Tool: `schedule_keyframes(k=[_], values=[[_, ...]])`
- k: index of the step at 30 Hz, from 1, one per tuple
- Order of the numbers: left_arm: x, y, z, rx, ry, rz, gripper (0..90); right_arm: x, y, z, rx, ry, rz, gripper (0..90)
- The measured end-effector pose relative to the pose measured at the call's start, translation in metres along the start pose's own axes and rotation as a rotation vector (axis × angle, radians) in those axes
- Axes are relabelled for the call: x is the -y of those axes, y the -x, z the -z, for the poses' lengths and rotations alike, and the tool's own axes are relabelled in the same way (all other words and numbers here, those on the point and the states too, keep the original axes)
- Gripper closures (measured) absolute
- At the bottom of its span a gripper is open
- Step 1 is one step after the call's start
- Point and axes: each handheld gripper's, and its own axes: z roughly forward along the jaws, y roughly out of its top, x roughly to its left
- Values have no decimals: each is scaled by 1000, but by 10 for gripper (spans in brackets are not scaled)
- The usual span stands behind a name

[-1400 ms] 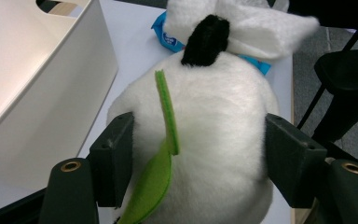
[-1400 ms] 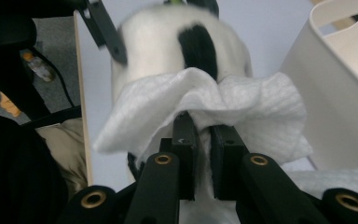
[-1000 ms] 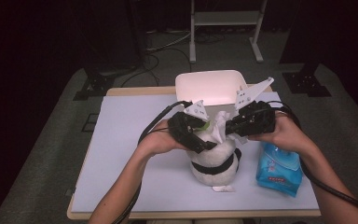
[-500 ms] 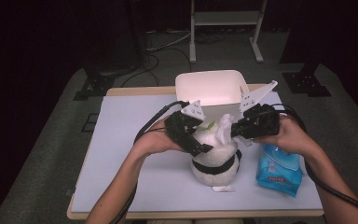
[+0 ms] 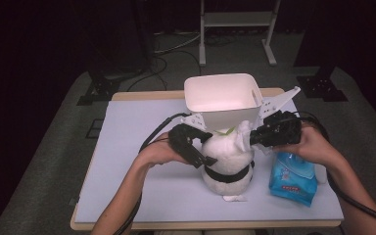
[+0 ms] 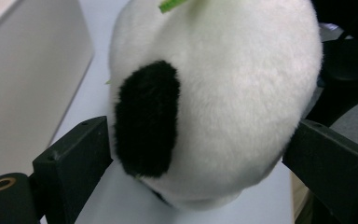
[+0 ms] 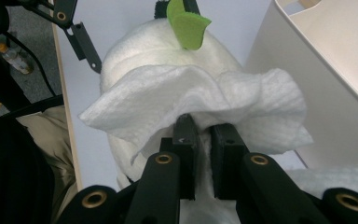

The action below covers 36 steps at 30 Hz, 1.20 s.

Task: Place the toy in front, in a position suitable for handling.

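Wiping looks to be the job: the right gripper (image 7: 200, 154) has its jaws pinched nearly shut on a white wipe (image 7: 191, 100), pressed against the head of a plush panda (image 5: 226, 159) that sits upright mid-counter. The left gripper (image 5: 196, 149) has just been opening its jaws; they now stand wide on either side of the panda's head, pads beside the fur but not clearly squeezing it. With that side loose, I'd worry a firm rub from the right could tip or slide the toy, or the thin wipe could slip free. A white bin (image 5: 223, 95) stands just behind the panda, crowding any push that way, and a blue wipe packet (image 5: 293, 178) lies near its right side on the counter (image 5: 127, 147).
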Motion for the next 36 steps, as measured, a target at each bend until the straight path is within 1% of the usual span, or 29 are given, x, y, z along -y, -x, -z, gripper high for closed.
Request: schedule_keyframes(k=[1,2,5,8,9,12,14,15,17,20,21,22,24,26,27,29,32,34,36], values=[[0,0,-3,-1,10,-1,78,0,0,0,1,0,-1,814],[1,-1,-4,-1,32,8,87,0,0,-1,3,-2,1,814],[4,-5,-3,1,70,25,209,1,2,-3,21,-1,-3,814],[2,-4,1,-17,78,20,269,2,4,-1,19,17,-10,813],[1,-3,2,-27,75,12,277,1,4,0,18,19,-14,813],[-5,2,9,-57,58,-7,305,-2,4,3,22,18,-4,814],[-8,3,17,-75,50,-11,312,-4,4,4,33,12,3,813],[-9,3,21,-84,47,-17,315,-5,5,4,29,13,-1,814],[-11,5,27,-100,26,-16,316,-7,5,2,20,19,1,815],[-12,6,33,-121,-12,-31,316,-12,5,-3,7,18,5,814],[-12,7,35,-126,-12,-30,316,-14,5,-4,4,20,13,815],[-12,7,36,-128,-15,-27,316,-16,4,-5,3,21,10,814],[-13,7,38,-132,-22,-33,316,-21,3,-5,-2,25,20,814],[-15,9,40,-138,-40,-40,316,-27,0,-5,-3,26,35,814],[-17,10,40,-142,-51,-50,316,-30,-1,-5,0,21,44,814],[-20,12,42,-152,-69,-64,317,-37,-3,-6,-7,29,60,813],[-22,13,42,-162,-92,-74,317,-46,-7,-9,-6,22,79,813],[-22,13,40,-162,-95,-69,317,-50,-8,-11,1,9,85,813],[-20,13,37,-154,-90,-65,316,-51,-7,-13,-1,8,86,812]])
